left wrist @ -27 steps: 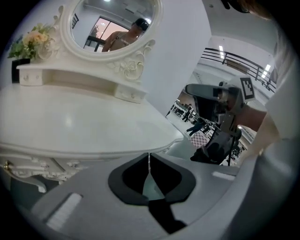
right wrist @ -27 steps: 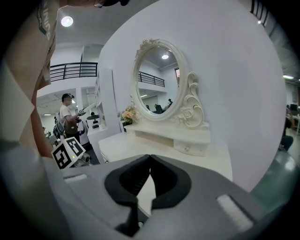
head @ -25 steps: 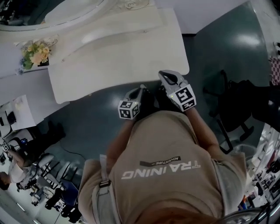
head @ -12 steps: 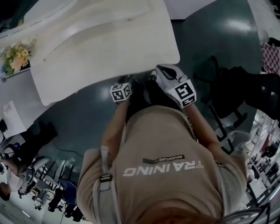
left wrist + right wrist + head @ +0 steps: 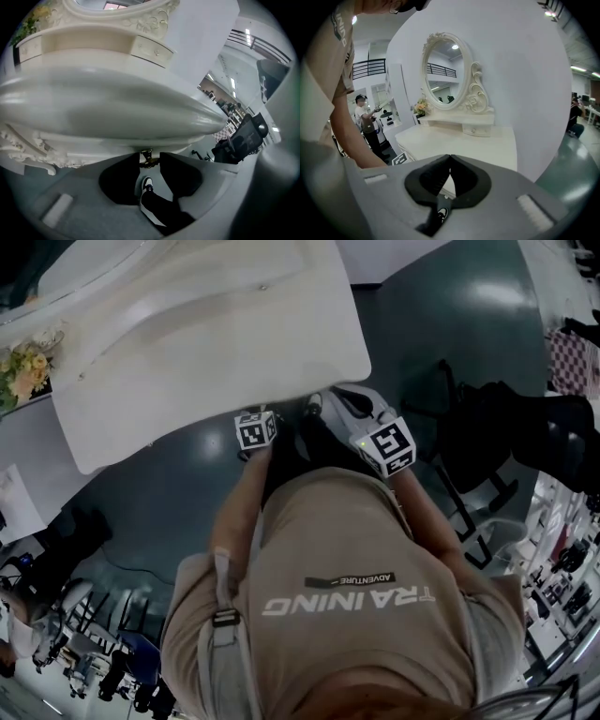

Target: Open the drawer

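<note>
A white dressing table [image 5: 206,343] stands in front of me. Its rounded front edge [image 5: 117,108] fills the left gripper view, and the drawer's carved front [image 5: 70,152] sits in shadow below it. A small brass drawer handle [image 5: 148,158] hangs under that edge. My left gripper [image 5: 150,164] has just opened its jaws, and the handle sits between the fingertips without being clamped. In the head view only its marker cube [image 5: 255,430] shows, at the table's edge. My right gripper [image 5: 450,158] is shut on nothing, held above the tabletop's near right corner [image 5: 347,362].
An oval mirror [image 5: 443,70] and small upper drawers [image 5: 152,47] stand at the table's back, flowers [image 5: 23,367] at its left end. A black chair [image 5: 487,446] is on the right. My shoe [image 5: 146,183] is under the table. A person [image 5: 365,122] stands far left.
The left gripper's cube has gone from beside my chest down to the table's front edge. The right gripper has shifted a little to the left. The table now lies closer.
</note>
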`<state>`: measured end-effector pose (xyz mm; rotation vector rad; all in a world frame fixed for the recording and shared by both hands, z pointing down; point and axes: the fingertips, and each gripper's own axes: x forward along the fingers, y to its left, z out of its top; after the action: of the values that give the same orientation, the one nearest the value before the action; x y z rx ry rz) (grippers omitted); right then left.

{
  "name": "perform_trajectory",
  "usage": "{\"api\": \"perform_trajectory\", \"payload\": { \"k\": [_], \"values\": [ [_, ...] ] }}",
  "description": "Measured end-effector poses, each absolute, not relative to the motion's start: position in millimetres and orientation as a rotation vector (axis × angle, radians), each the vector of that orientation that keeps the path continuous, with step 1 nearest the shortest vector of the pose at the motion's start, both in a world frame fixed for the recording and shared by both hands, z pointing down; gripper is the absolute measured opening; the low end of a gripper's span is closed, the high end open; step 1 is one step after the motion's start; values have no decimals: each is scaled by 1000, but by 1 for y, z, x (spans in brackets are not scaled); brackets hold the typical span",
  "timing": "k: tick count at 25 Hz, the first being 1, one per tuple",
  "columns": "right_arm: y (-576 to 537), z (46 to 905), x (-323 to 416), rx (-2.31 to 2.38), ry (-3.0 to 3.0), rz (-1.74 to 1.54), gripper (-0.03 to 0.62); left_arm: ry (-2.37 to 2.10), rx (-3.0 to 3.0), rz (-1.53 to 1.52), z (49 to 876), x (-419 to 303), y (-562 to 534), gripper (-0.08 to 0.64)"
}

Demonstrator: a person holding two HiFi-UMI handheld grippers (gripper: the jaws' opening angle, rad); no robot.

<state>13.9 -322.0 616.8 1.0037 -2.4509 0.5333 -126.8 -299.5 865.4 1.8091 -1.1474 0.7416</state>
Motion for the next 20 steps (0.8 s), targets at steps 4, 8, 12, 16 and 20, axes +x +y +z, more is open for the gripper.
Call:
{"api": "perform_trajectory", "payload": {
  "k": [4,8,12,16,20],
  "values": [
    [-324,608,14,982,-2481,524,3,-1125,1815,758,863,-124,-300,143],
    [-321,605,11,951,-2506,527,3,-1096,1846,790,864,-123,-294,137],
    [-328,602,14,905,-2540,525,3,-1108,1818,825,864,-125,-291,135],
    [-333,602,21,829,-2580,519,3,-1126,1791,852,863,-123,-281,135],
    [-336,614,26,752,-2618,507,3,-1138,1758,865,865,-116,-259,135]
  ]
}}
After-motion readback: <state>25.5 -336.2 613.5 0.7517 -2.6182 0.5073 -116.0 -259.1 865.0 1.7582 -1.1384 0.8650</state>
